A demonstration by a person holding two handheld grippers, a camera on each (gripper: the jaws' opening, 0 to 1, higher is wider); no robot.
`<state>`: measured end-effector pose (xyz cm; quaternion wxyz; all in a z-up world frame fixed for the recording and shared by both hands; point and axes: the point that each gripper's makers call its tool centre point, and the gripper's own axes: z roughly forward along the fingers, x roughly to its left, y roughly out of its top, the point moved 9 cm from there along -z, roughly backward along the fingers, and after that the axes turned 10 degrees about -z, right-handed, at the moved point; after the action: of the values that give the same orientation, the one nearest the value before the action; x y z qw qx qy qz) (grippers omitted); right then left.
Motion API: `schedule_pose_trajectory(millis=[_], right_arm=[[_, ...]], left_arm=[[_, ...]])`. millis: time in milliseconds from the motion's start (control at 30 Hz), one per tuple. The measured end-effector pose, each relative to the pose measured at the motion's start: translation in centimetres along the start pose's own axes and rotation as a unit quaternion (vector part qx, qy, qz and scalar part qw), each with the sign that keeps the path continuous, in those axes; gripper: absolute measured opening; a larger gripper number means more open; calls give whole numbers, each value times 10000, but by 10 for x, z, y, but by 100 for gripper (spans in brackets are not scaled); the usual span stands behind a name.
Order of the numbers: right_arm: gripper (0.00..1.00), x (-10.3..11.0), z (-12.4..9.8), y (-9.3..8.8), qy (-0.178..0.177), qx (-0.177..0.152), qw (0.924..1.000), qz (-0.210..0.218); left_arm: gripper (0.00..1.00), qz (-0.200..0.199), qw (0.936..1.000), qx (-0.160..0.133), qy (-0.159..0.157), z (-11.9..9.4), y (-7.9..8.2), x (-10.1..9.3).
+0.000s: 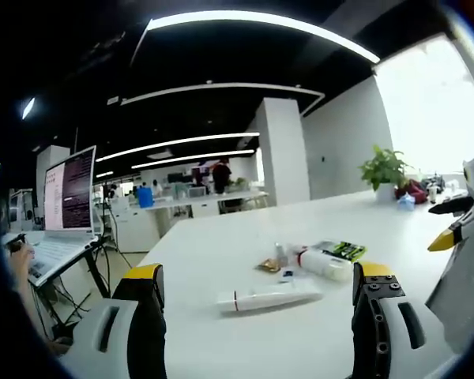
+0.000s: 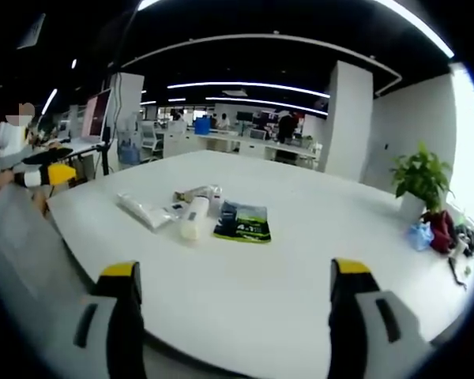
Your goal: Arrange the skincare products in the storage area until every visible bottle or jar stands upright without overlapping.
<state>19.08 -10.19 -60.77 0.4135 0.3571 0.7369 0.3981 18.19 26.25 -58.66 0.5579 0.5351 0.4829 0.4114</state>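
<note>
Several skincare items lie in a cluster on the white table [image 1: 221, 237]. A long white tube [image 1: 268, 296] lies flat nearest my left gripper [image 1: 261, 276], which is open just short of it. Behind the tube lie a white bottle [image 1: 325, 264] on its side, a green-and-black packet [image 1: 344, 250] and a small clear bottle [image 1: 282, 253]. In the right gripper view the same tube [image 2: 142, 212], bottle [image 2: 194, 219] and packet [image 2: 243, 221] sit well beyond my open right gripper [image 2: 233, 272]. The right gripper's yellow tip [image 1: 446, 239] enters at the right edge.
A potted plant [image 1: 383, 170] [image 2: 419, 178] stands at the table's far corner beside blue and red objects [image 2: 434, 229]. A lit monitor [image 1: 69, 189] and a person's hand [image 1: 20, 257] are off the table's left side. The left gripper [image 2: 43, 175] shows at the left.
</note>
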Motion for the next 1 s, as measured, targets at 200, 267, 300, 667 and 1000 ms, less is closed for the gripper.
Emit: schedule_pose_trajectory(millis=[200,267,300,667,1000], right_arm=[[100,-2,0,-1,-51,10,10000,14],[100,-2,0,-1,-33,8,10000,15],[100,-2,0,-1,-35,4,10000,16],[100,-3,0,-2,-73,53,10000,30],[100,-2,0,-3,45,104,9999,-8]], left_arm=[[97,16,10000,76,2,1,-1,0],[97,11,9999,141,-10,1,-2,0],[97,21,9998,181,-7,2,-3,0],[97,66,9996,265,56,2,-4,1],[97,325,9986,411,52,1,-4,-2]])
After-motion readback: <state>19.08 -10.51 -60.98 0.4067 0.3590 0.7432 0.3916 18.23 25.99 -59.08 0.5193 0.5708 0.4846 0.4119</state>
